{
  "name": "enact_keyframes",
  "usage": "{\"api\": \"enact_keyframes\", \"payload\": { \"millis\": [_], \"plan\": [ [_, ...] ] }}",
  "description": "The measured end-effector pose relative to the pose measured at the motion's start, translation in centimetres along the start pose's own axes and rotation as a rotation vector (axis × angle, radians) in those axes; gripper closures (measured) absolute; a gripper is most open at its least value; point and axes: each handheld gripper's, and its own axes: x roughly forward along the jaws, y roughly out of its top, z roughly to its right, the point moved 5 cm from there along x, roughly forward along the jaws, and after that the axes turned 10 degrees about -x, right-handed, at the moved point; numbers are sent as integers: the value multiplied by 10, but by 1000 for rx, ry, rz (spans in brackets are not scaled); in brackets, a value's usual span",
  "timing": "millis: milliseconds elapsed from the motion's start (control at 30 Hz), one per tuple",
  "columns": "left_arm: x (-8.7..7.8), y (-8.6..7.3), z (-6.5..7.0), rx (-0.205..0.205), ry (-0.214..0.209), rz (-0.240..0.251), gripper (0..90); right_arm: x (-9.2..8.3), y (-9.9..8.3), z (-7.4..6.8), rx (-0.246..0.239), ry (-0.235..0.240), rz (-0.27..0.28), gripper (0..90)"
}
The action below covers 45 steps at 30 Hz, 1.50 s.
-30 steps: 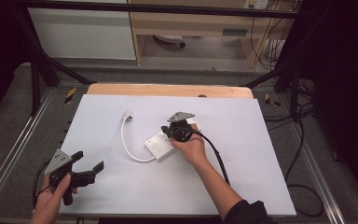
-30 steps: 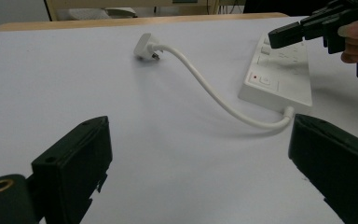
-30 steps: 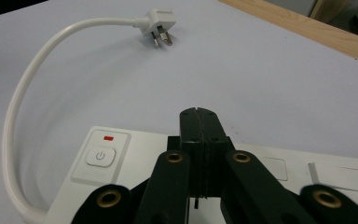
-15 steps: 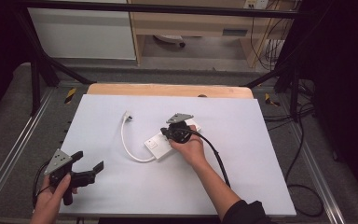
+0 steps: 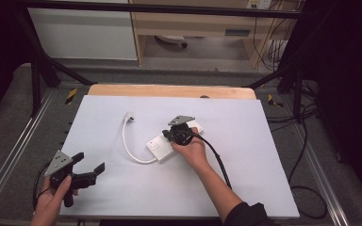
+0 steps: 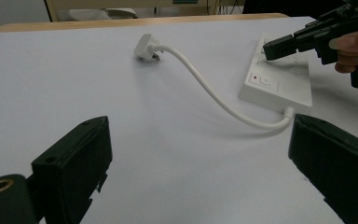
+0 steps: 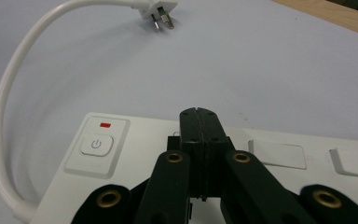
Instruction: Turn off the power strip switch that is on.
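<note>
The white sheet (image 5: pixel 245 188) is mostly bare, so wide free room is found along its far edge, on its right part and across the near middle. The centre is occupied by the power strip (image 5: pixel 162 147), over which the right gripper (image 5: pixel 172 136) is held with jaws pressed together. A curved barrier is formed by the white cable (image 5: pixel 127 146), which runs from the strip's near-left end to the plug (image 5: pixel 130 116). The near-left corner is taken by the left gripper (image 5: pixel 90 168), whose jaws are spread wide.
</note>
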Motion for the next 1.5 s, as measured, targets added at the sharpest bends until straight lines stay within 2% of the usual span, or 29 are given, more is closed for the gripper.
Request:
{"api": "enact_keyframes", "payload": {
  "millis": [200,667,1500],
  "plan": [
    [0,0,0,0,0,-1,59,1,-3,1,7,-2,-5,900],
    [0,0,0,1,0,0,59,1,2,13,19,-44,5,900],
    [0,0,0,1,-1,-1,60,5,-2,12,29,-34,-6,900]
  ]
}}
